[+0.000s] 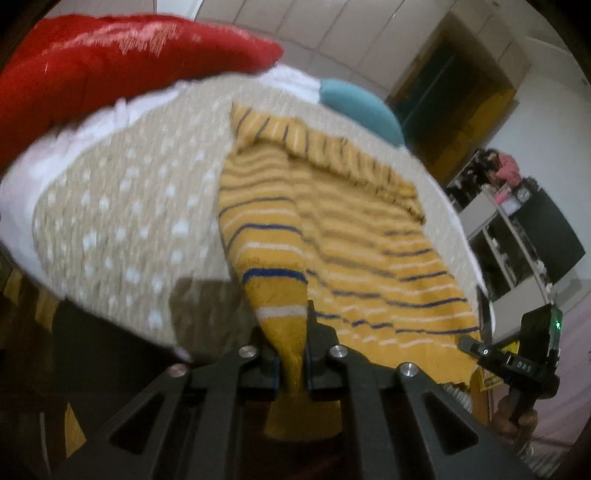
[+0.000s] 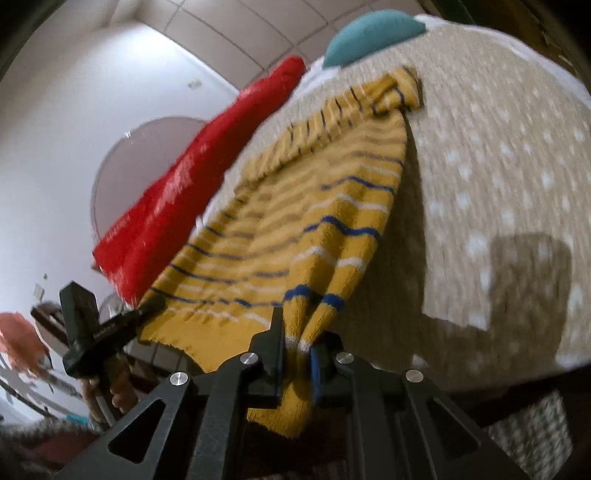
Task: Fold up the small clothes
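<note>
A mustard-yellow knit sweater point(image 1: 369, 229) with blue and white stripes lies on a beige bed cover with white dots point(image 1: 122, 221). My left gripper point(image 1: 291, 354) is shut on the cuff of one sleeve at the near edge of the bed. My right gripper point(image 2: 299, 347) is shut on the cuff of the other sleeve of the sweater point(image 2: 295, 221), which is lifted and bunched between the fingers. The right gripper shows at the right edge of the left wrist view point(image 1: 517, 354). The left gripper shows at the left of the right wrist view point(image 2: 99, 325).
A red pillow point(image 1: 110, 62) and a teal cushion point(image 1: 362, 107) lie at the far end of the bed. The red pillow point(image 2: 199, 177) and teal cushion point(image 2: 369, 33) also show in the right wrist view. Shelves with clutter point(image 1: 517, 206) stand by the wall on the right.
</note>
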{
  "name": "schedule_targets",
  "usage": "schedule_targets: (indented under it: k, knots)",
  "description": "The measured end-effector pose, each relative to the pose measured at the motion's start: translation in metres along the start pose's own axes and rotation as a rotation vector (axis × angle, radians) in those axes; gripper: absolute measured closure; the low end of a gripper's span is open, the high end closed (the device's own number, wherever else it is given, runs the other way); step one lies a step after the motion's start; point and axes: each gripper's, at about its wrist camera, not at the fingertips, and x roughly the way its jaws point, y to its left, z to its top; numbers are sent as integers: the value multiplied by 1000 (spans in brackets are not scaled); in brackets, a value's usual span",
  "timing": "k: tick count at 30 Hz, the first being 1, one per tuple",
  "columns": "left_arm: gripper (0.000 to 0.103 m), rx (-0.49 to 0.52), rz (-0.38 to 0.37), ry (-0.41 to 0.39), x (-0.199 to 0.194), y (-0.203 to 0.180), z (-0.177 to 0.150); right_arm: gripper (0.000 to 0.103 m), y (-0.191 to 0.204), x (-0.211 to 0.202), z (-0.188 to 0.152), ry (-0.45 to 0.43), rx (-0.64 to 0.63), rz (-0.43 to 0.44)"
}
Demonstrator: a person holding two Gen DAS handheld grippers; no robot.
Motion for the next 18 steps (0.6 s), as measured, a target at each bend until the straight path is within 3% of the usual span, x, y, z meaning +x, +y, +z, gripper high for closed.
schedule_targets:
  k: [3,8,14,18]
  knots:
    - [95,-39,4,37,12,13,1,91,-11,5,-3,9,43,1]
    - [95,-8,-30,-58,0,1,38,91,4,-2,28,-28,-32,8]
    - [95,39,-17,-139,19,-19,117,91,26,2,102,-136,-119,7]
    - [95,-1,-19,-133,57,-19,174,91,32,20,162,-187,-144,-24]
